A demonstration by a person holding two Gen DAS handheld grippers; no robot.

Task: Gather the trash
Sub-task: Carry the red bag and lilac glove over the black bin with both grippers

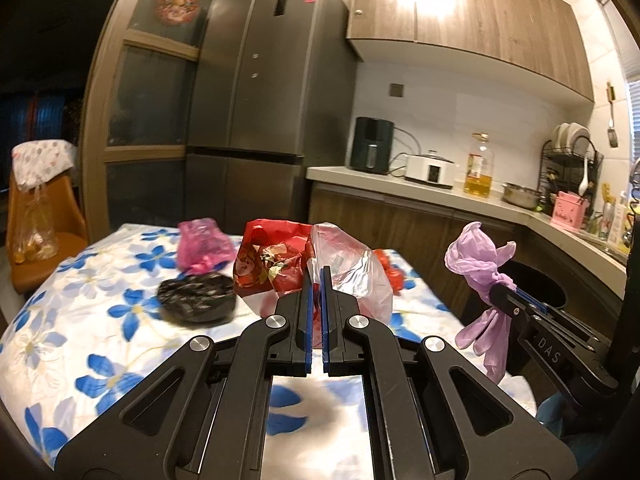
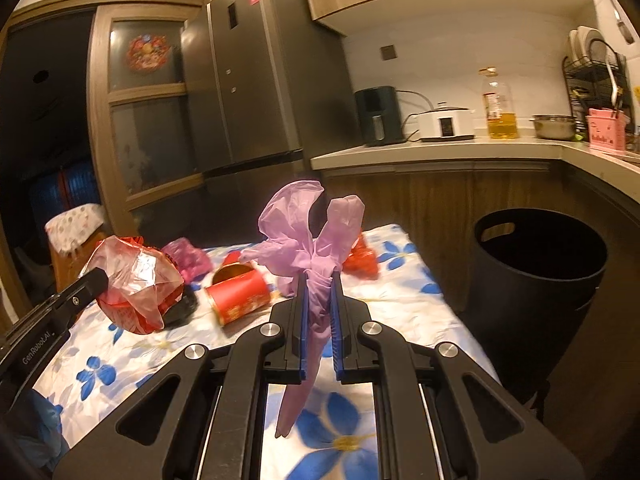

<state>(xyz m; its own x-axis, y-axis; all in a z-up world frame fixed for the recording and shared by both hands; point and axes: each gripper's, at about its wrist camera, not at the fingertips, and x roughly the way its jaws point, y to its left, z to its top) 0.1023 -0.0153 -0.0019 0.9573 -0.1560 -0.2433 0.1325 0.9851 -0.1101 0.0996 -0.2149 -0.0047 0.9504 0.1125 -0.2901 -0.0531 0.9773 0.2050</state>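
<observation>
We had two pieces of trash in hand and none of it visibly binned yet. Our left gripper (image 1: 316,280) was clenched on a thin clear plastic bag (image 1: 352,276), which hung lifted in front of the red litter on the table. Our right gripper (image 2: 318,284) was clamped around a bunch of purple gloves (image 2: 310,232), their fingers fanning above the jaws and a tail hanging down between them.

Plenty was left on the flowered tablecloth (image 1: 100,308): a black bag (image 1: 196,298), a pink bag (image 1: 202,246), a red wrapper (image 1: 272,258), a red can (image 2: 238,294) lying on its side, and another red scrap (image 2: 362,258) near the far edge. We judged the task well short of half done.

The black bin (image 2: 536,276) stood on the floor just beside the table's right edge, open-mouthed and unobstructed, with the counter (image 2: 440,154) curving behind and above it. We could not see inside it. The right gripper had a free path rightward over the table edge to the bin; the left one would have to cross behind or after it, since the two tools sat close together. The fridge (image 1: 260,80) and a chair (image 1: 44,216) stood well apart from that path.
</observation>
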